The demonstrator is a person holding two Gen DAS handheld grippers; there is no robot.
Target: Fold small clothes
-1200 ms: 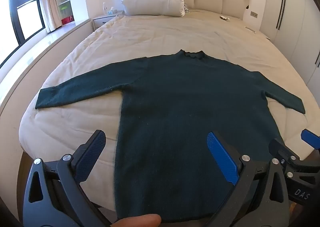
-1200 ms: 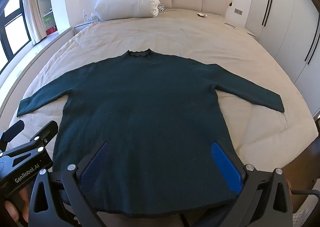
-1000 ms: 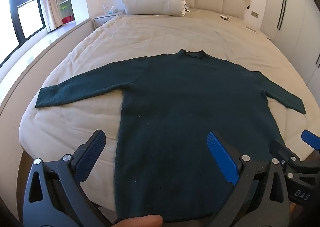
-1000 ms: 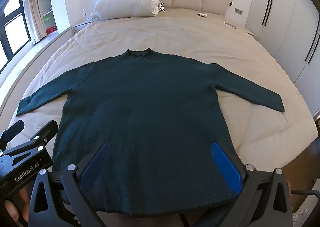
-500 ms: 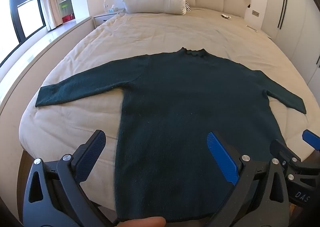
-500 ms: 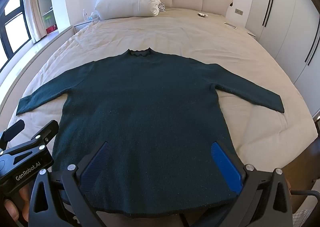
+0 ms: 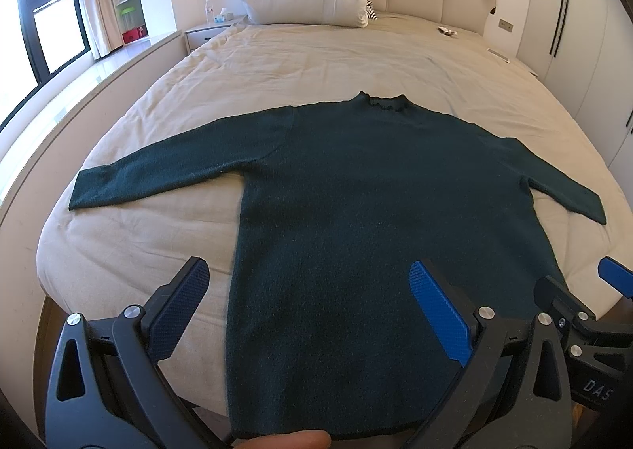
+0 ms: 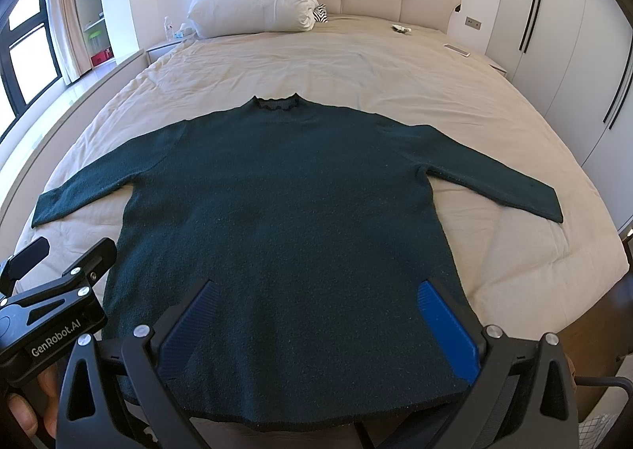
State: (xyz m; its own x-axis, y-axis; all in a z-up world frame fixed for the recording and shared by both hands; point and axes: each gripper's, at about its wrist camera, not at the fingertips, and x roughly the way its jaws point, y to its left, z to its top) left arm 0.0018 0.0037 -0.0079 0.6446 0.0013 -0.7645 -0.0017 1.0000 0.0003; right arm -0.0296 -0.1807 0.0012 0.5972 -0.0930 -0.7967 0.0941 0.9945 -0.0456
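I've got the dark green sweater (image 8: 285, 203) spread flat, front down or up I can't tell, on the bed (image 8: 395, 65), collar far, hem at the near edge, 2 sleeves out to the sides. It looks a soft, floppy knit, light and not slippery, so I'd pinch a sleeve cuff or hem corner. My left hand-held gripper (image 7: 312, 310) and right hand-held gripper (image 8: 316, 324) both hover wide apart, holding nothing, over the hem end.

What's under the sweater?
The sweater lies flat on the beige duvet, which shows on all sides except past the hem at the near edge. Whatever is directly beneath the fabric is covered.
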